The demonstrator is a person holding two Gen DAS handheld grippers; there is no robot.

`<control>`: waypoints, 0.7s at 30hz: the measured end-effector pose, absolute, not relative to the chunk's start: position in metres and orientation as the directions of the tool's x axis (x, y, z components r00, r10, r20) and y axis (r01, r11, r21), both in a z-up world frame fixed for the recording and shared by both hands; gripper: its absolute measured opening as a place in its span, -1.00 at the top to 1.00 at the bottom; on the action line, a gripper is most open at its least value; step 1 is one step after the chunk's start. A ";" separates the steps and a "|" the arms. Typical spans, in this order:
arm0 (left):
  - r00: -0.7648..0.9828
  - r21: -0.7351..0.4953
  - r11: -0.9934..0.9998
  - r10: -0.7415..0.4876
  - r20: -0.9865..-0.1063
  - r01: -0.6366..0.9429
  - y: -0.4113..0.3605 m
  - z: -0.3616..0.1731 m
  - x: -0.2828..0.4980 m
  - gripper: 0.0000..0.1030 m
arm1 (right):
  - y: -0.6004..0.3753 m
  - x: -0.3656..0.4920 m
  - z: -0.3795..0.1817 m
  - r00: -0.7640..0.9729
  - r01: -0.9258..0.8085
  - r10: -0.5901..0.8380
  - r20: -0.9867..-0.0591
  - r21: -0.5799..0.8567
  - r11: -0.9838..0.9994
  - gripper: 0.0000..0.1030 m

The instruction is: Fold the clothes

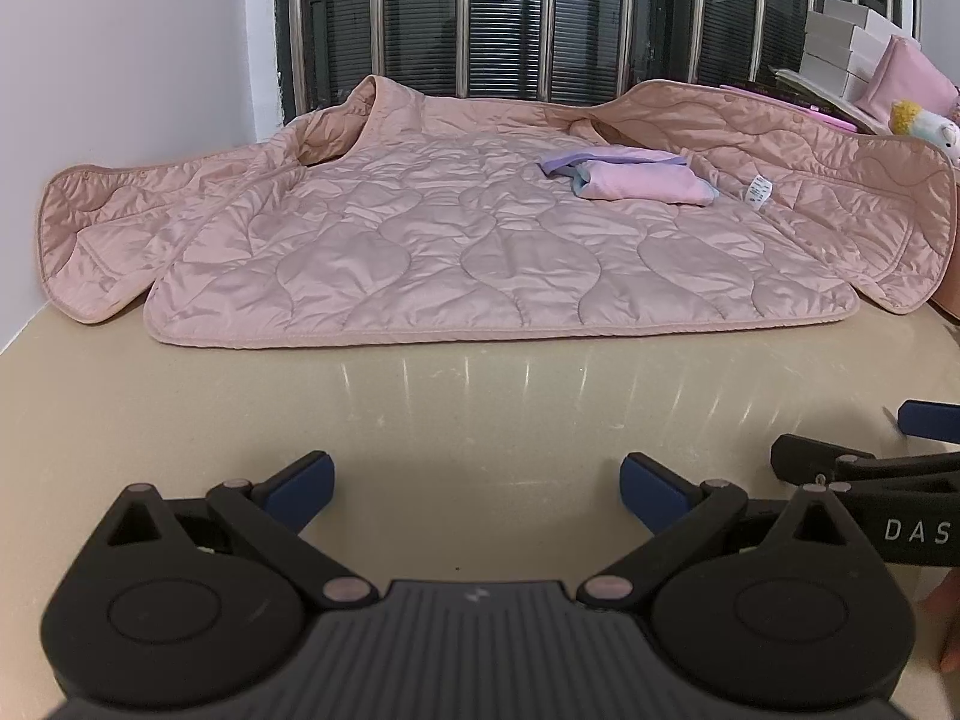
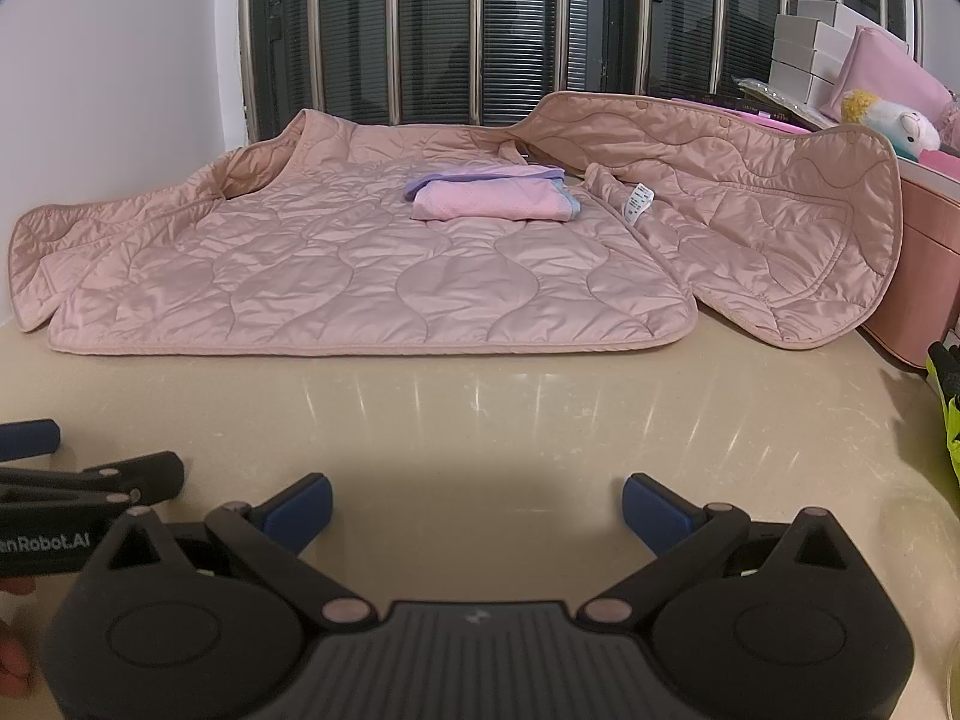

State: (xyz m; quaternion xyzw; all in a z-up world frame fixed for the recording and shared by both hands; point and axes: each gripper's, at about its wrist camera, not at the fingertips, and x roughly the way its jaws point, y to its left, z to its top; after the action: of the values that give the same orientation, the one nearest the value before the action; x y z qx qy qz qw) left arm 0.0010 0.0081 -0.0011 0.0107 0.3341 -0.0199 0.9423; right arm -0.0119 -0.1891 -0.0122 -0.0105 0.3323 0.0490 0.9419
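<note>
- Starting from the left gripper (image 1: 477,480): its blue-padded jaws are spread wide and nothing is held between them; it hovers over bare beige countertop (image 1: 480,408).
- The right gripper (image 2: 477,501) is released in the same way, with empty jaws, just beside the left one at about the same depth.
- The quilted pink jacket (image 1: 456,240) is found at 12 o'clock from both grippers, well apart from them, lying opened flat with the lining up.
- Its long axis is judged to run from 9 to 3 o'clock; the hem faces the grippers and the collar points to 12 o'clock, toward the barred window (image 1: 510,18).
- The left front panel (image 1: 108,240) lies nearer the left gripper, at about 10 o'clock; the right front panel (image 2: 780,228) lies nearer the right gripper, at about 2 o'clock.
- A small folded pink garment (image 2: 492,195) rests on the jacket's back.
</note>
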 end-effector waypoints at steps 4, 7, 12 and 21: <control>0.776 0.006 0.999 -0.022 -0.630 0.034 0.007 -0.001 0.001 -0.99 | -0.189 -0.012 -0.012 0.774 -0.099 0.086 -0.627 0.014 0.995 -1.00; 0.776 0.006 0.999 -0.021 -0.630 0.032 0.007 -0.001 0.001 -0.99 | -0.189 -0.012 -0.012 0.774 -0.098 0.085 -0.627 0.014 0.995 -1.00; 0.776 0.007 1.000 -0.019 -0.631 0.031 0.008 -0.001 0.001 -0.99 | -0.189 -0.012 -0.012 0.774 -0.098 0.085 -0.627 0.015 0.995 -1.00; 0.776 0.007 1.000 -0.019 -0.630 0.031 0.007 -0.001 0.001 -0.99 | -0.189 -0.012 -0.012 0.774 -0.097 0.085 -0.627 0.015 0.995 -1.00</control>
State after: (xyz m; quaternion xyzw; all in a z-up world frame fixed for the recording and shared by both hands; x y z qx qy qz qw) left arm 0.0013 0.0074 -0.0012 0.0086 0.3344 -0.0131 0.9423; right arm -0.0118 -0.1891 -0.0121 -0.0092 0.3325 0.0485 0.9418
